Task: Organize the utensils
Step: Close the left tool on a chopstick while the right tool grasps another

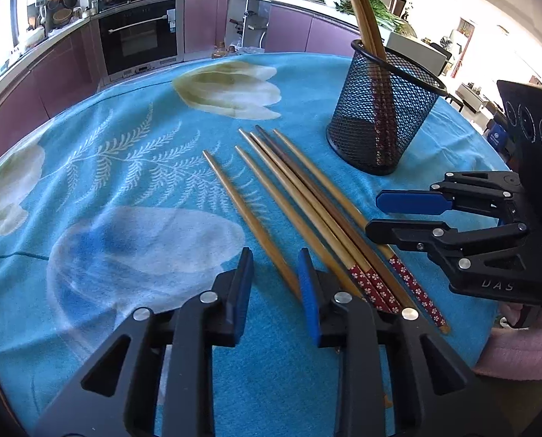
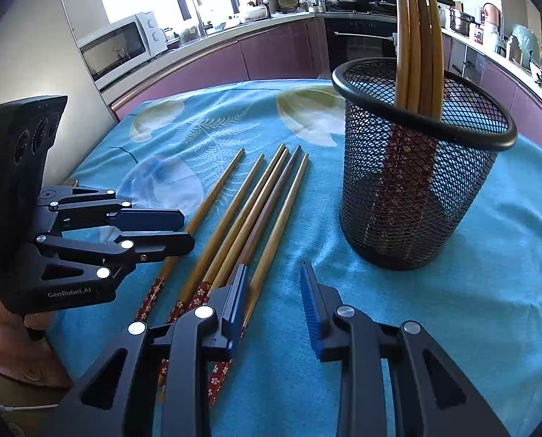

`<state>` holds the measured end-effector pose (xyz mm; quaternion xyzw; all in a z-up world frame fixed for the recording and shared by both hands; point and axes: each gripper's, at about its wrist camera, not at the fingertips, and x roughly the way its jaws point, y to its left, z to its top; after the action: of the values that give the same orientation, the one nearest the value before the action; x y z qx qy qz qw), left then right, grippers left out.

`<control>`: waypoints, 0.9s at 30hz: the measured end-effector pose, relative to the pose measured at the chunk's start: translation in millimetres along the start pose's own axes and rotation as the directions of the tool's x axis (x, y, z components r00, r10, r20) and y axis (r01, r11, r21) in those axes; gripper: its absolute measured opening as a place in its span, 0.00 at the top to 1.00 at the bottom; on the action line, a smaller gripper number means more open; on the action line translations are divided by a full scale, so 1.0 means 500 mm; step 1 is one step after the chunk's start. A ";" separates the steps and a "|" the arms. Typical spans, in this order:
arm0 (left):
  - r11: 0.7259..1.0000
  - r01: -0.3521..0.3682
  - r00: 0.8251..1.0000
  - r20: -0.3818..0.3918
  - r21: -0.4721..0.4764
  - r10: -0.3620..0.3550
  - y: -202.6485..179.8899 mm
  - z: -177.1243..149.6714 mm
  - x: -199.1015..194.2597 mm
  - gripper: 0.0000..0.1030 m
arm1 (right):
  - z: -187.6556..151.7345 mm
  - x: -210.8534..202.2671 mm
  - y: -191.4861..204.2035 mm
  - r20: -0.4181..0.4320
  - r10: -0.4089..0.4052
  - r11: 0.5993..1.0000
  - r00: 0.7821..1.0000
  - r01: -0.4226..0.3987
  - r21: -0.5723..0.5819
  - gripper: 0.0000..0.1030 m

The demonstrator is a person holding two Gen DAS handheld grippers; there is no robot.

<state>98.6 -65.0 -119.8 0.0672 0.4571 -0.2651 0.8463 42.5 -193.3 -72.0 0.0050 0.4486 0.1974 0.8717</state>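
Task items: five loose chopsticks lying flat on the blue tablecloth, side by side, long axes running from the patterned red handle ends near both grippers to the tapered tips farther off. Target container: black mesh holder, upright, beyond the tips and to the right, already loaded with several chopsticks standing handle-down.

Left gripper: jaws partly open, nothing between the pads, nothing held. Leftmost chopstick directly ahead of the gap, its near end just at the right pad; remaining four off to the right of the fingers, their handles passing beside and under the right finger. Stick axis roughly in line with the fingers, slightly angled to the left going away.

Right gripper: jaws partly open, gap over bare cloth, nothing held. Bundle of chopsticks to the left of the fingers; rightmost stick just beside the left pad. Mesh holder ahead and slightly right, near.

Judgement: left gripper nearer to an isolated stick, right gripper nearer to the holder. Probable next step: closure across one stick near its handle end. Risk: neighbouring sticks touching, so possible double pick-up.
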 end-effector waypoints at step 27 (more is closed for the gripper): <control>0.994 -0.014 0.999 0.043 -0.113 0.019 0.019 0.003 -0.018 0.93 | 0.018 -0.004 -0.018 0.062 0.048 0.994 0.997 -0.054 0.100 0.94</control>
<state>100.7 -54.1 -112.8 0.0175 0.4518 -0.2333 0.8609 51.6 -200.9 -66.8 0.0666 0.4317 0.1964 0.8779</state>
